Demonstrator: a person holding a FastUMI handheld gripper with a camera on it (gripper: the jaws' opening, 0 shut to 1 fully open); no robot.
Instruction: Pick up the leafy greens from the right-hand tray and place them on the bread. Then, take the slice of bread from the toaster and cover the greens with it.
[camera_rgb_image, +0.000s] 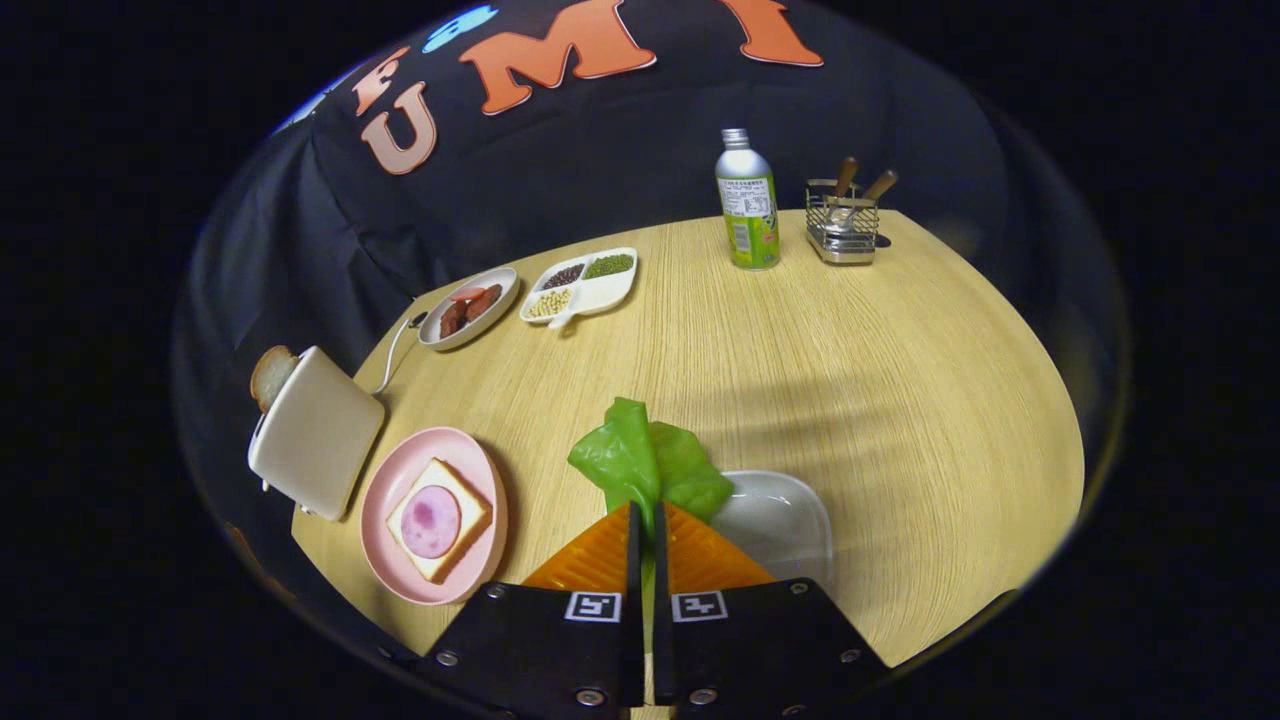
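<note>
My gripper (648, 512) is shut on the leafy greens (650, 462), which stick out ahead of the fingertips, lifted above the table. Just right of the fingers lies the white tray (790, 515), with nothing in its visible part. To the left of the fingers a pink plate (385, 480) holds a bread slice (466, 495) topped with a round of ham (431, 521). Further left stands a cream toaster (315, 432) with a slice of bread (270, 374) poking out of its slot.
Beyond the plate sit an oval dish of sausage pieces (468, 306) and a divided dish of beans (582, 281). At the far side of the wooden table (850, 370) stand a green-labelled metal bottle (748, 200) and a wire utensil holder (843, 220).
</note>
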